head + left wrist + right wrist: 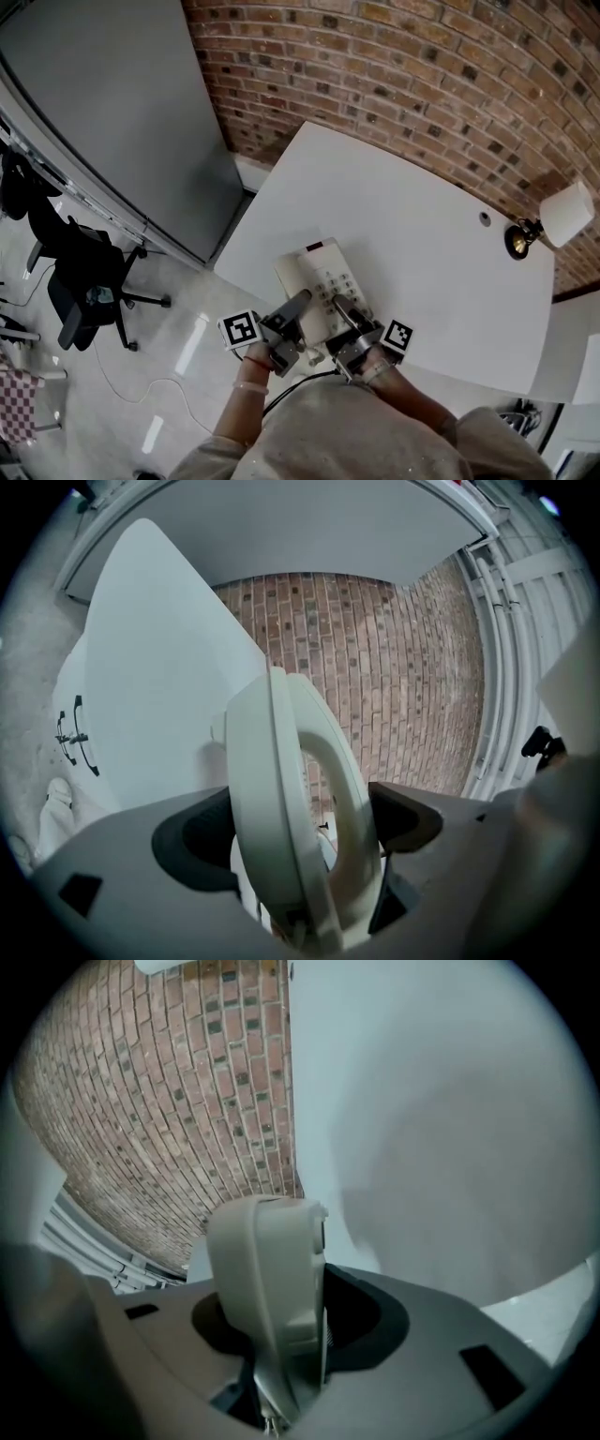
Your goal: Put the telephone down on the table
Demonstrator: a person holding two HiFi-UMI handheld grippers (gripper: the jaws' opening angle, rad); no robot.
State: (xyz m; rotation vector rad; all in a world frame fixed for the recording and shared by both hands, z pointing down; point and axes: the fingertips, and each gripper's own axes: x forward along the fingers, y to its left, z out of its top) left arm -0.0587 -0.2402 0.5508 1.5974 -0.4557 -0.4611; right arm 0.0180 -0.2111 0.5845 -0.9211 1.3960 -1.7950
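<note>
White table point(422, 216) is sitting against the brick wall point(422, 66). Telephone point(317, 279) is hanging over the table's near edge, with left gripper point(298, 306) pinching its handset side and right gripper point(345, 311) pinching the opposite side. Risk: letting go this near the edge could be tipping it off, and uneven release could be twisting it.

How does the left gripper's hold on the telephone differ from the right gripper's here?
The left gripper clamps the telephone at its arched handset, handset and base edge together between its jaws; the right gripper clamps the keypad side, one solid edge. In the head view the left gripper angles in from lower left, the right gripper from lower right. Both are shut on the telephone over the white table.
</note>
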